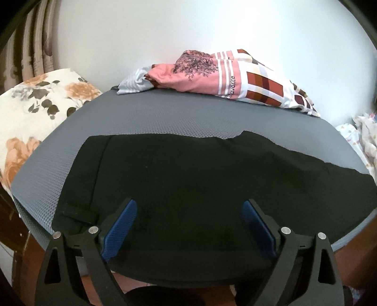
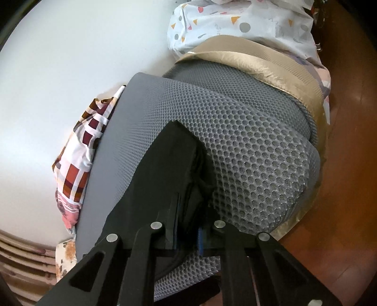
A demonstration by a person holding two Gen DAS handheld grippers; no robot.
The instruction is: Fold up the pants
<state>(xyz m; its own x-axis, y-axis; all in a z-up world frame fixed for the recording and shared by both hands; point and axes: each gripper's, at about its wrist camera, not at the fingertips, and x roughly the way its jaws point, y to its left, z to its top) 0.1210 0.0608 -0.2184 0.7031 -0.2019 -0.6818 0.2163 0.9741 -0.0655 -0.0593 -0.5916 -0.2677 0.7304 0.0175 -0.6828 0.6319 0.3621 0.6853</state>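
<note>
Black pants (image 1: pixel 188 169) lie spread flat across a grey mesh mat (image 1: pixel 165 113), the waistband with a belt loop at the left. My left gripper (image 1: pixel 188 211) hovers over the near part of the pants, its blue pads (image 1: pixel 124 221) wide apart and holding nothing. In the right wrist view the pants' (image 2: pixel 162 169) layered end rests on the mesh mat (image 2: pixel 247 153). My right gripper (image 2: pixel 188 211) is shut on that stack of black fabric, which fills the narrow gap between its fingers.
A heap of pink and checkered clothes (image 1: pixel 223 73) sits at the mat's far edge against a white wall. A floral pillow (image 1: pixel 35 106) lies left. White patterned cloth (image 2: pixel 235 21) and gold fabric (image 2: pixel 271 58) lie beyond the mat's end, above the wooden floor (image 2: pixel 341 188).
</note>
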